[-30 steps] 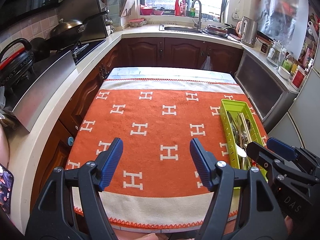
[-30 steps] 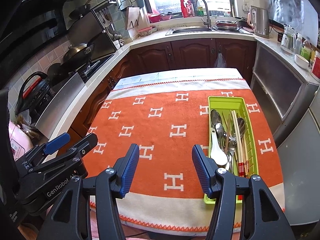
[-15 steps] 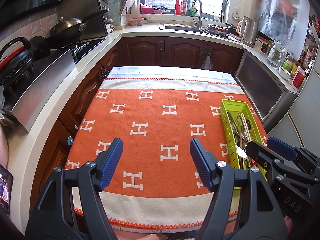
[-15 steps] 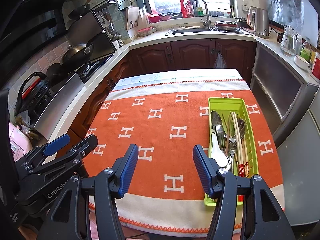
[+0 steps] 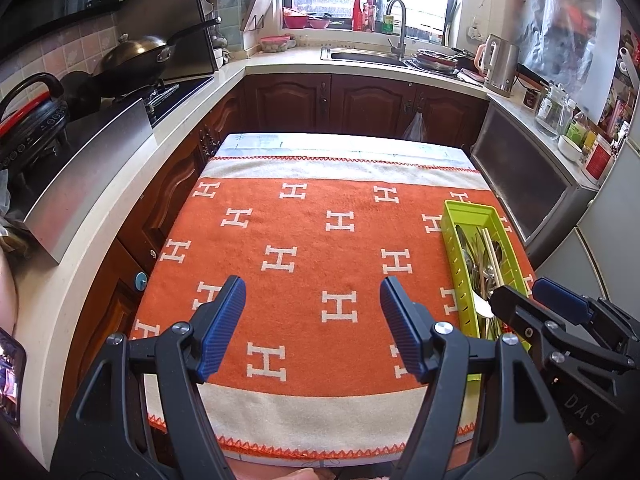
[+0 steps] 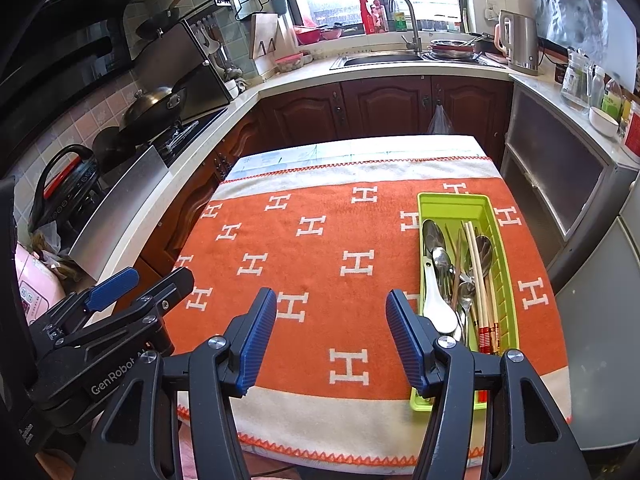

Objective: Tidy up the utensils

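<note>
Nothing has shifted since the earlier frames: both grippers hang where they were over the near edge of the tabletop, and the tray and its contents lie as before.

The left gripper has its jaws well apart with nothing between them, above the orange blanket near the middle of the near edge. The right gripper is also open, a little less wide, empty and touching nothing.

The green tray sits on the blanket along the right edge of the tabletop, its near end reaching the blanket's cream border. Inside it lie metal spoons, a white spoon and chopsticks, all lengthwise. The right gripper's right finger stands just in front of the tray's near end.
</note>
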Motion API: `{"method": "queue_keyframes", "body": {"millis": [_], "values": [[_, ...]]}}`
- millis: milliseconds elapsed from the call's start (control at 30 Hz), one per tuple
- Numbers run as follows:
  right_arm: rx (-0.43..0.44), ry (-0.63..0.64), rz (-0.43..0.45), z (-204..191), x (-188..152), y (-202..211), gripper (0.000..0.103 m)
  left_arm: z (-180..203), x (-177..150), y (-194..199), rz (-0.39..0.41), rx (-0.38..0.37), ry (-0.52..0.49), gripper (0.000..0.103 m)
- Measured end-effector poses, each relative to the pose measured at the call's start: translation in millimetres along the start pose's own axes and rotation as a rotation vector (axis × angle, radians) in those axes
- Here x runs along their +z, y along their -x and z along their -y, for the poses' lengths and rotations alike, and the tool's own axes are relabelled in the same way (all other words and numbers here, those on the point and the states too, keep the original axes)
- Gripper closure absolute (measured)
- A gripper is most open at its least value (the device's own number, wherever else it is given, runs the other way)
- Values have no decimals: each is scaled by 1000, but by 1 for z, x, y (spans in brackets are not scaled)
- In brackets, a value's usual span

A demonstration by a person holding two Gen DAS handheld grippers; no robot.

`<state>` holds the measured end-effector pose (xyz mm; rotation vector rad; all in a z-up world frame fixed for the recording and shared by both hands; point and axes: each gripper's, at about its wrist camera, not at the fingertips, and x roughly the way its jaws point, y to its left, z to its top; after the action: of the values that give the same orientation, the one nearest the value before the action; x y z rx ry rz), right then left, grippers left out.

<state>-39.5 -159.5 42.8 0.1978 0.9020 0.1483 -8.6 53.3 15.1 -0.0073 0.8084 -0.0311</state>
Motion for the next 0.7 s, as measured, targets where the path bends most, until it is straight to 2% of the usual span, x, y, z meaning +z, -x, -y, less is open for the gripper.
{"method": "queue_keyframes", "body": {"millis": [700], "values": [[0, -3, -2, -1, 0, -1, 45, -1, 0, -1, -1, 0, 1, 35]]}}
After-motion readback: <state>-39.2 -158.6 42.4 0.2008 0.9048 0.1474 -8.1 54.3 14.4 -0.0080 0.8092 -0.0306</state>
